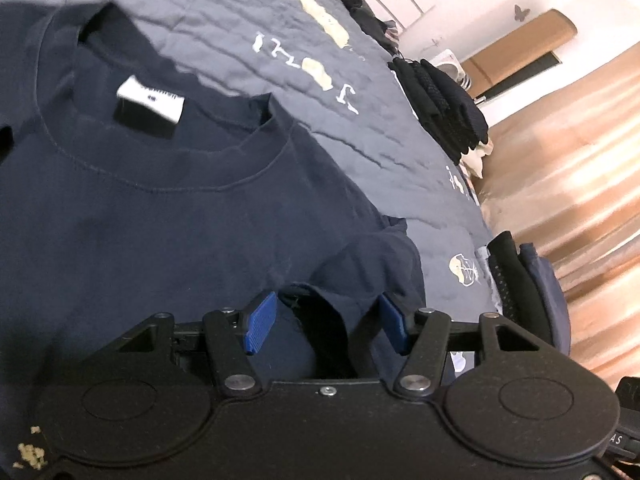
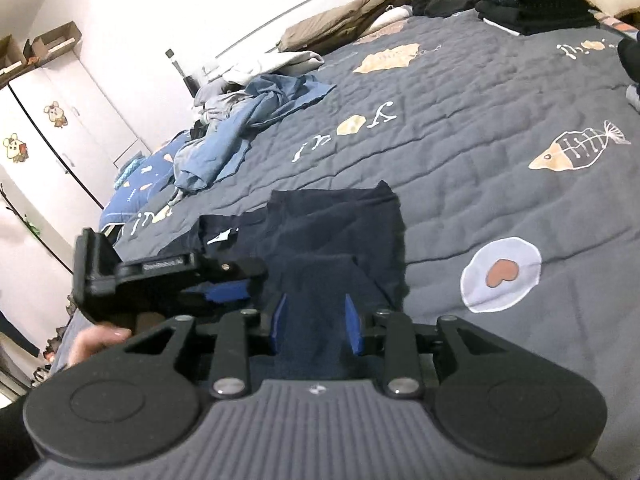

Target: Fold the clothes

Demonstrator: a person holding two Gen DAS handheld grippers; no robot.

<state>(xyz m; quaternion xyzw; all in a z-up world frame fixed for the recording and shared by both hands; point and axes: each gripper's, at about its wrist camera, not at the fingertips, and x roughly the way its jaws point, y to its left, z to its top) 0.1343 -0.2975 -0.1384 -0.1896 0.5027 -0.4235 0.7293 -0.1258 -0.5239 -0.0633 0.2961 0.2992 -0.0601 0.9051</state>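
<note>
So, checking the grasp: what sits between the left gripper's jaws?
In the left wrist view, the left gripper stands open with navy T-shirt fabric bunched between its jaws.

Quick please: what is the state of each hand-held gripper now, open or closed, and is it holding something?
Left hand-held gripper: open, navy T-shirt fabric between the pads, not clamped.
Right hand-held gripper: open, over the same shirt, holding nothing.
</note>
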